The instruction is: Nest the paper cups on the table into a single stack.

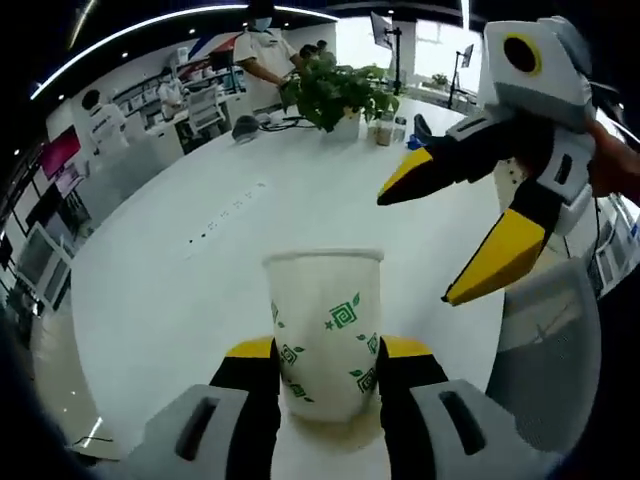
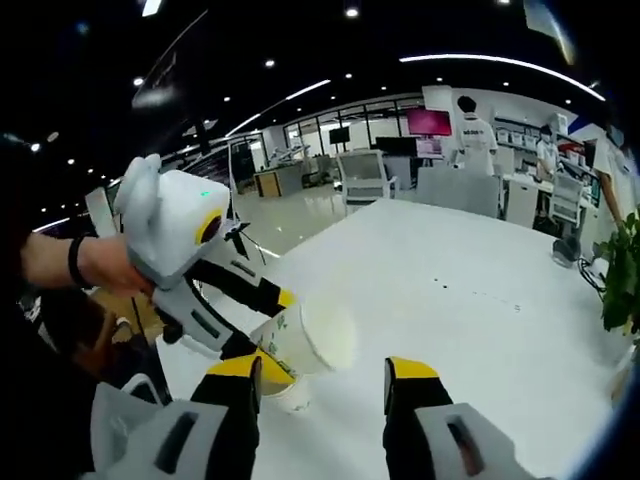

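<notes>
A white paper cup point(image 1: 325, 335) with green leaf prints stands upright between the yellow-tipped jaws of my left gripper point(image 1: 328, 350), which is shut on its lower half. My right gripper point(image 1: 432, 243) hangs open above and to the right of the cup, apart from it. In the right gripper view the same cup point(image 2: 308, 338) lies tilted with its mouth turned towards me, held by the left gripper point(image 2: 268, 328). Under it shows a second white cup-like rim point(image 2: 288, 396); whether it is nested I cannot tell. My right gripper point(image 2: 325, 375) is open and nothing is between its fingers.
The white table point(image 1: 200, 270) stretches away, with a potted plant point(image 1: 335, 90) and small items at its far end. A grey chair point(image 1: 548, 340) stands at the right. People stand at the back. A hand point(image 2: 100, 265) holds the left gripper.
</notes>
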Tool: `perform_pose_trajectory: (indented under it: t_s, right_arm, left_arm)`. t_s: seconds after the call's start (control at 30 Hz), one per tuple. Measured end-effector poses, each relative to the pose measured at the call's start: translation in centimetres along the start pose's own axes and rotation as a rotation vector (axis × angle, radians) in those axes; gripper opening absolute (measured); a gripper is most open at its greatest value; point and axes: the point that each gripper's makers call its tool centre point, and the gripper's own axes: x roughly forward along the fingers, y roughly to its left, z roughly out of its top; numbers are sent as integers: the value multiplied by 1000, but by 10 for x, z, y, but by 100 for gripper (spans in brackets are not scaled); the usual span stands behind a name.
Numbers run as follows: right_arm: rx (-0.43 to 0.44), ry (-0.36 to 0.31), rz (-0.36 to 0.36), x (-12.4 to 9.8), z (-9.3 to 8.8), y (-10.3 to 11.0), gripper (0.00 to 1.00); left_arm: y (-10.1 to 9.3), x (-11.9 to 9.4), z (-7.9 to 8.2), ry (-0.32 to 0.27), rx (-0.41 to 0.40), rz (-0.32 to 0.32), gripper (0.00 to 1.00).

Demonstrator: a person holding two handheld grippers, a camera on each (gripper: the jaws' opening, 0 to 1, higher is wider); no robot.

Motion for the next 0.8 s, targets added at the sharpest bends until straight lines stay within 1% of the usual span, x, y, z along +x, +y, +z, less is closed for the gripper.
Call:
perform_pose_trajectory:
  t_s: [0.07, 0.13, 0.2, 0.3, 0.4, 0.5, 0.53, 0.57, 0.6, 0.67, 0.77, 0.8]
  right_arm:
    - [-4, 10, 28, 2, 1, 7, 46]
    - [-5, 19, 56, 7, 2, 13, 45]
    - [0, 39, 85, 11, 0, 20, 45]
    - [-19, 78, 119, 17, -5, 30, 44]
    - [-24, 102, 156, 25, -11, 35, 40]
    - [5, 128, 214, 26, -15, 49, 36]
    - [6, 135, 231, 26, -16, 54, 35]
    - [5, 133, 231, 26, -16, 55, 33]
    - [11, 140, 250, 29, -17, 60, 31]
    - [25, 149, 283, 28, -20, 69, 30]
    - [46, 164, 320, 31, -24, 77, 26]
    - [45, 164, 321, 32, -24, 78, 23]
  left_arm:
    - [-3, -3, -1, -9, 36, -3, 37]
    - [-5, -6, -3, -13, 53, -5, 37]
    - [-13, -10, -5, -23, 80, -16, 37]
    - [-15, -11, -9, -33, 106, -30, 37]
    - [-20, -13, -13, -41, 134, -46, 37]
    - [-26, -16, -13, -60, 169, -66, 37]
    - [-30, -17, -12, -77, 210, -78, 37]
    - [-32, -20, -15, -78, 258, -74, 37]
    - [-37, -21, -16, -89, 302, -83, 37]
    - [-44, -23, -21, -90, 316, -109, 37]
    - [-50, -23, -25, -90, 337, -114, 37]
    - [-51, -23, -26, -88, 339, -114, 37]
